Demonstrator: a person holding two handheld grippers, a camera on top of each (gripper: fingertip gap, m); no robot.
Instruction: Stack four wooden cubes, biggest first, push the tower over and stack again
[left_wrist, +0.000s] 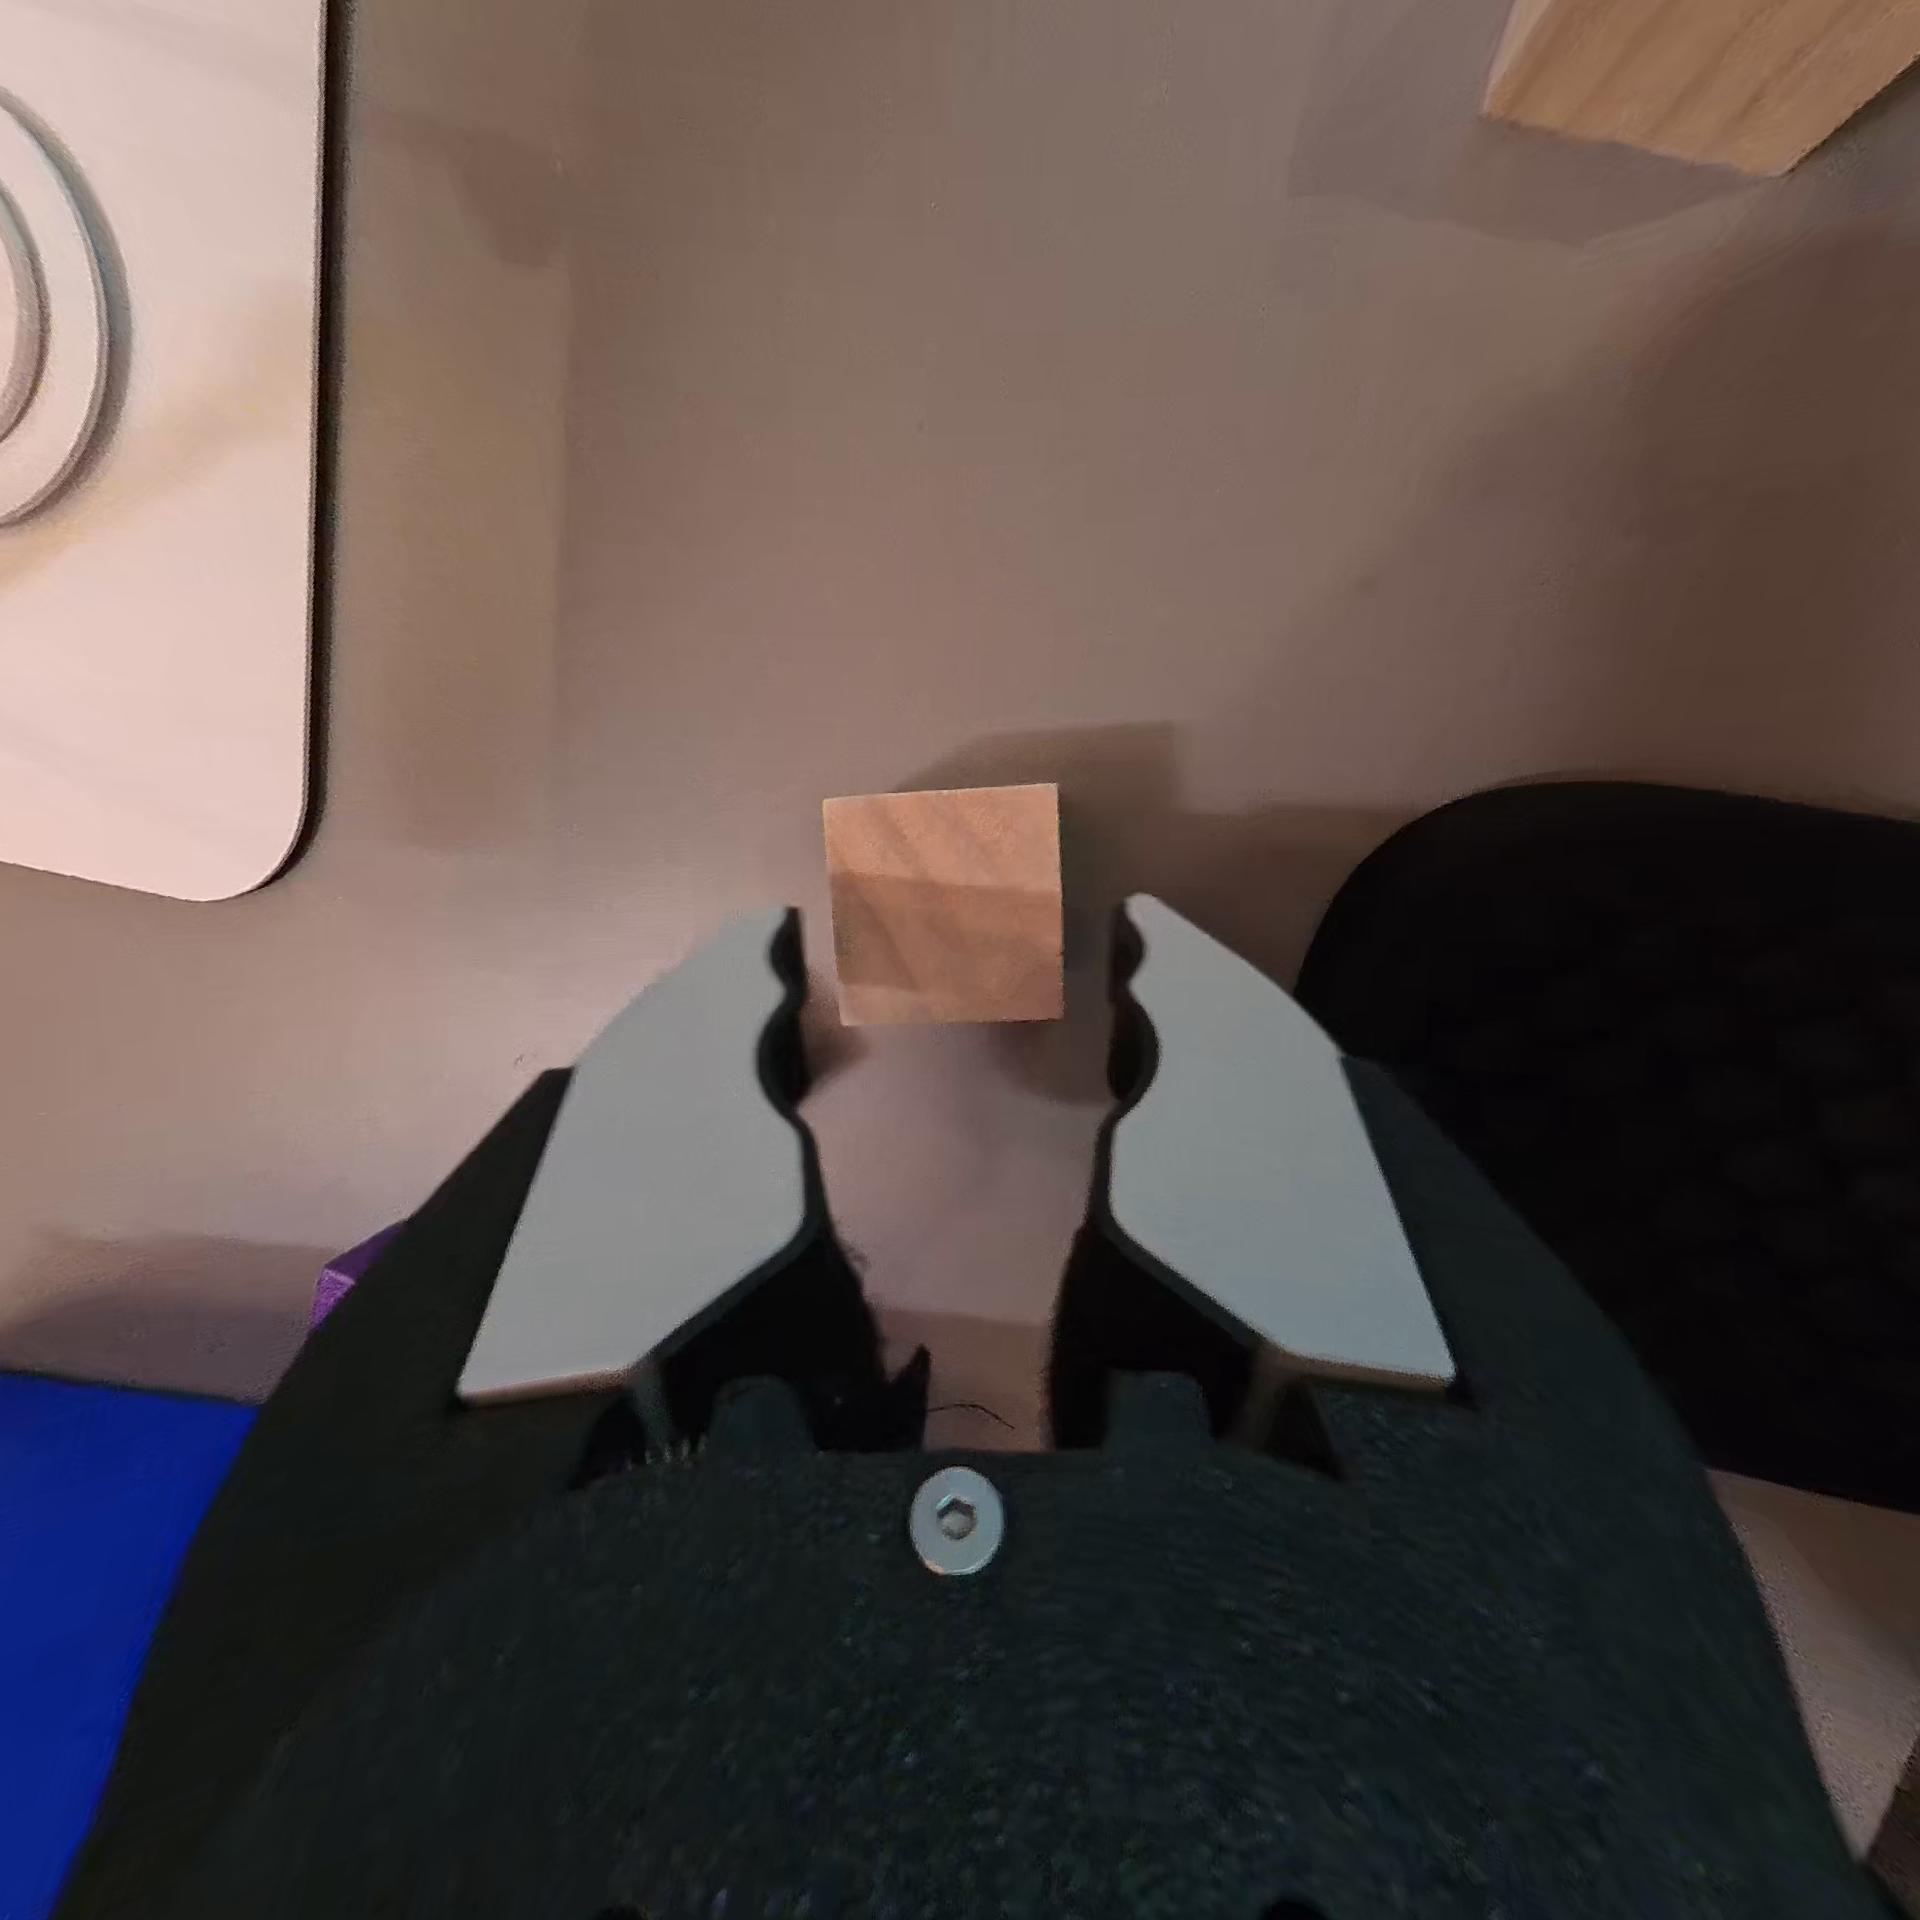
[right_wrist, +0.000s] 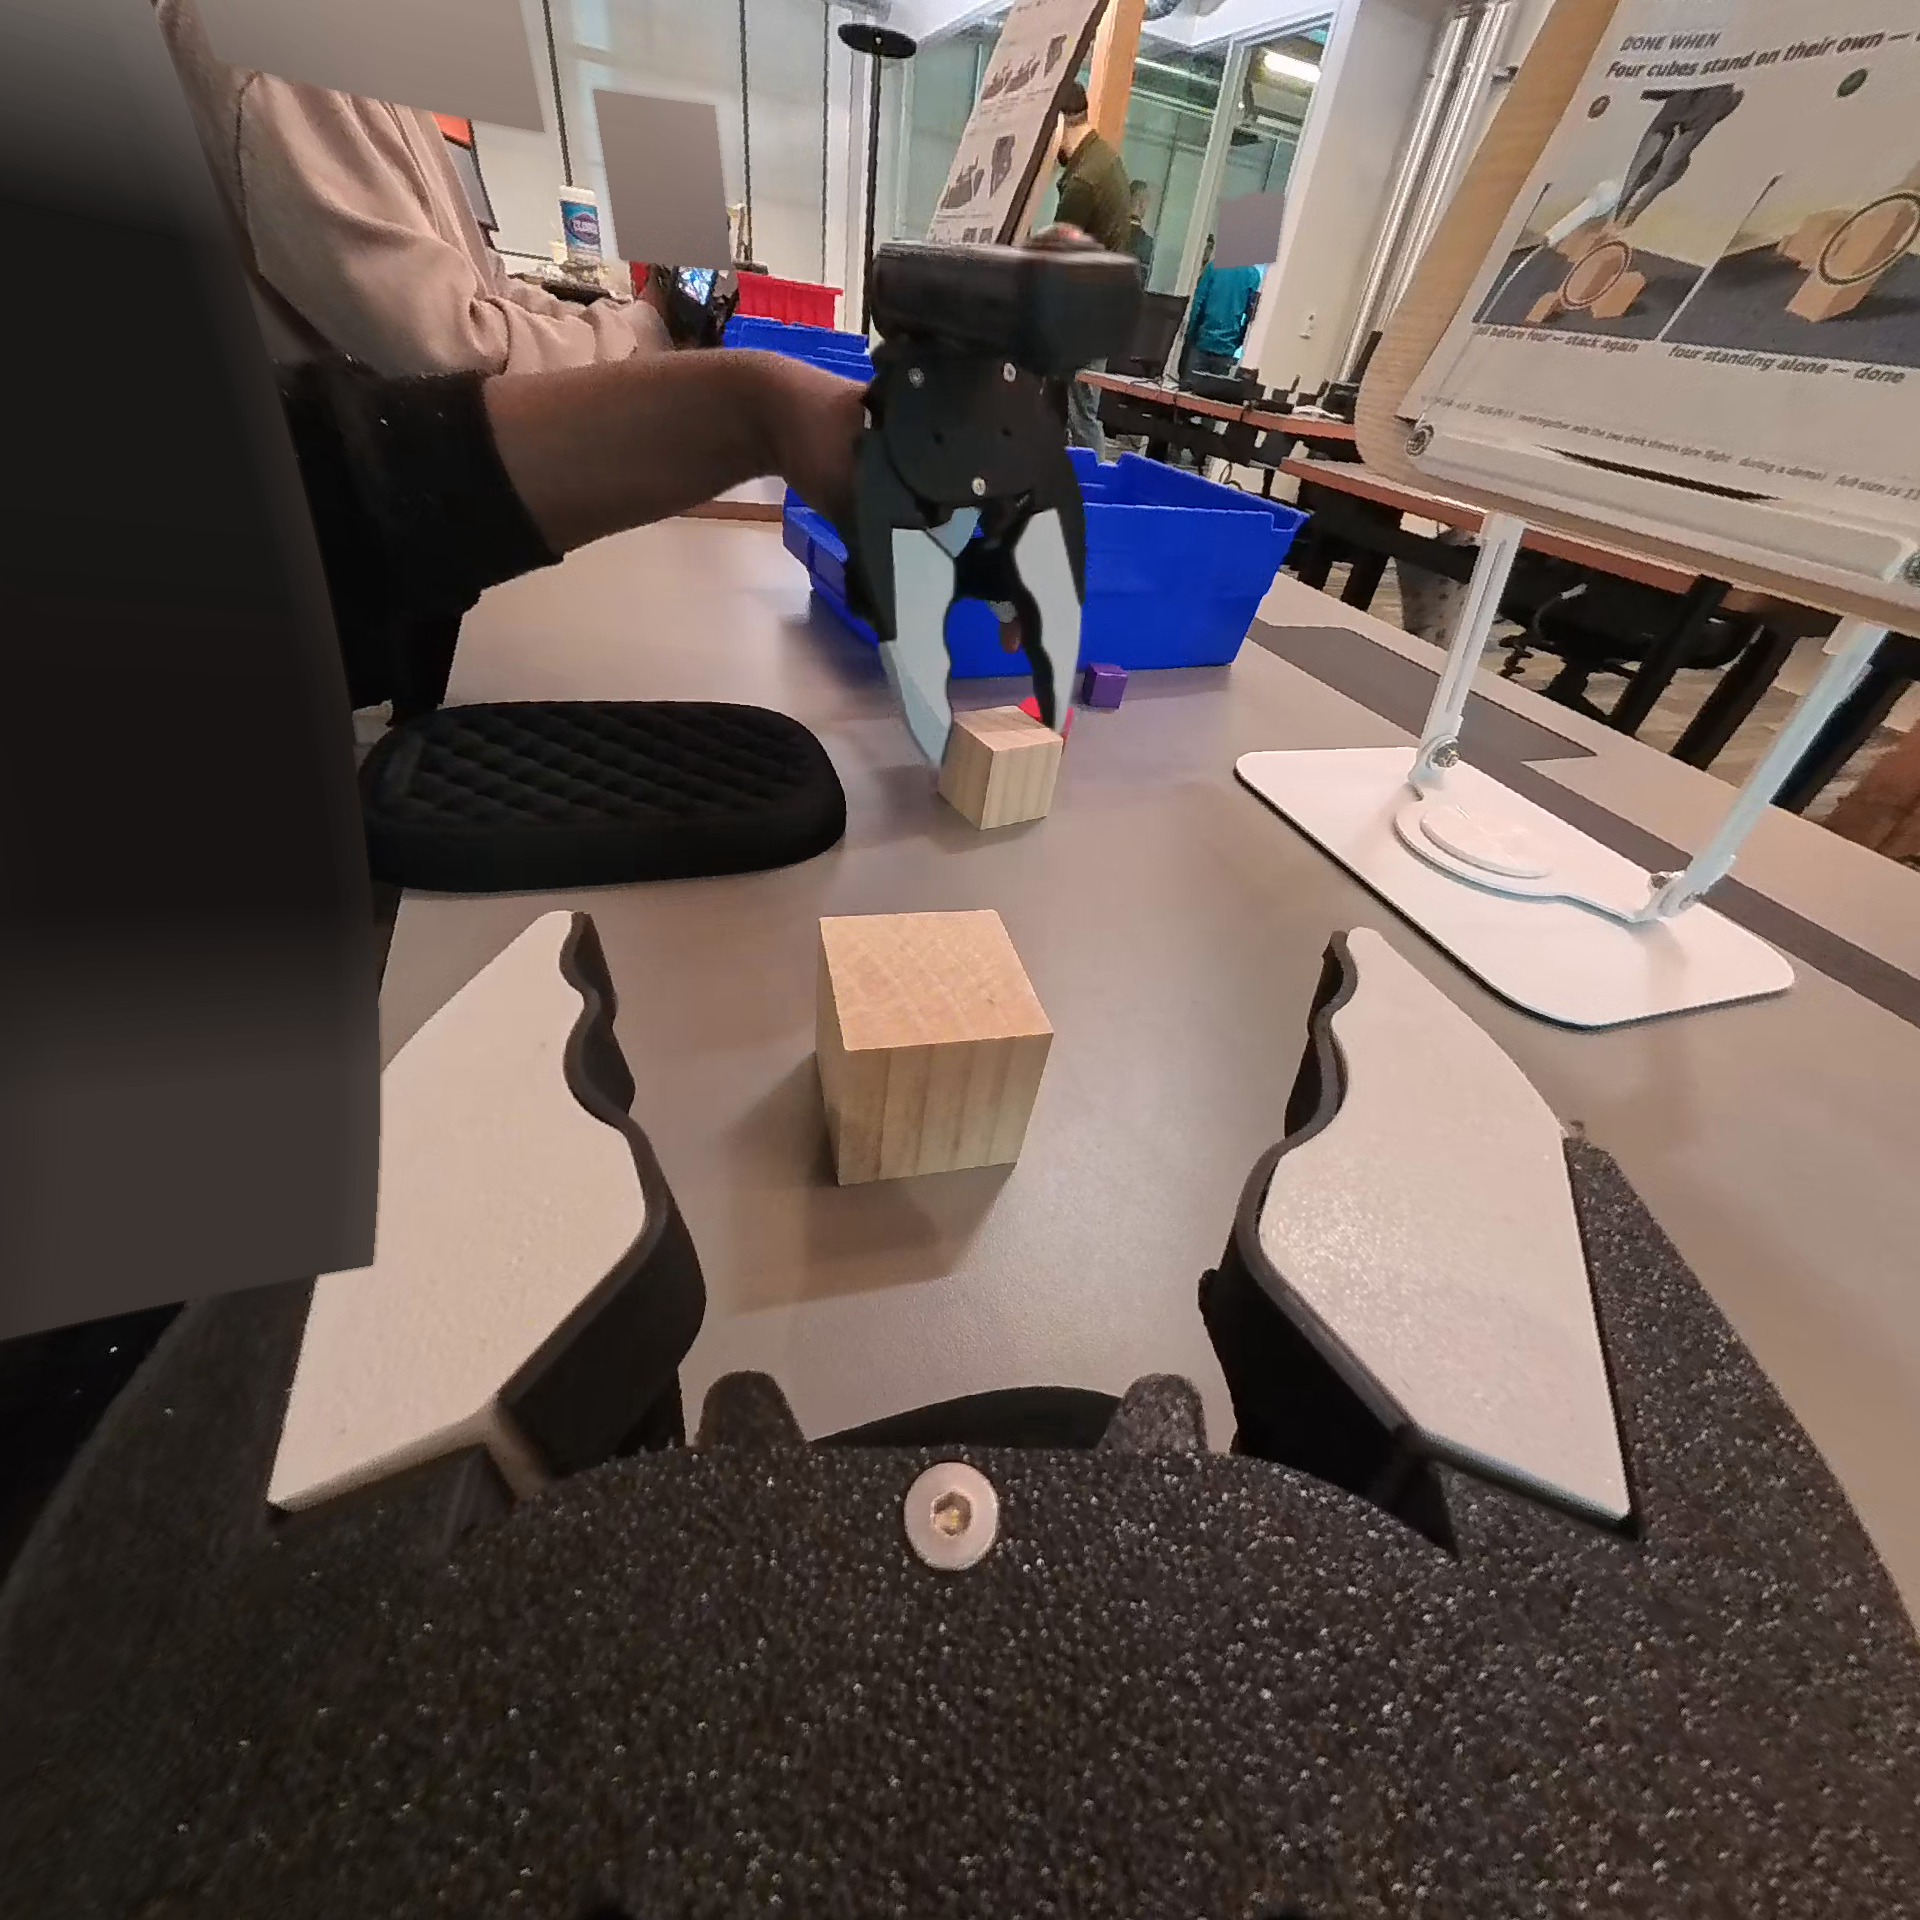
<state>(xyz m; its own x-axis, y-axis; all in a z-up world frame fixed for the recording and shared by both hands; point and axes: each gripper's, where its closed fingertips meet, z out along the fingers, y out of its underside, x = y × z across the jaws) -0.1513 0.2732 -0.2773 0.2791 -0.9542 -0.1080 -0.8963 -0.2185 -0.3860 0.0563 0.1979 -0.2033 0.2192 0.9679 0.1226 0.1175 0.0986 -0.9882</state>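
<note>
In the left wrist view a light wooden cube (left_wrist: 945, 904) stands on the grey table (left_wrist: 935, 468) between my left gripper's (left_wrist: 956, 914) fingertips. A thin gap shows on each side of it, so the pads do not press on it and the gripper is open. The right wrist view shows that gripper (right_wrist: 995, 732) pointing down over the same cube (right_wrist: 1000, 774). My right gripper (right_wrist: 964, 930) is wide open low over the table. A second wooden cube (right_wrist: 925, 1049) stands between its fingers, well clear of both pads. A corner of this cube (left_wrist: 1683, 83) shows at the left view's top right.
A black quilted pad (right_wrist: 603, 790) lies left of the cubes. A blue bin (right_wrist: 1164, 582) stands behind, with a small purple cube (right_wrist: 1103, 684) and a red piece (right_wrist: 1034, 712) before it. A white stand's base (right_wrist: 1507, 883) carries a sheet board at right. A person's arm (right_wrist: 623, 436) reaches in. Across from one pair of fingers to the other is roughly 25 centimeters.
</note>
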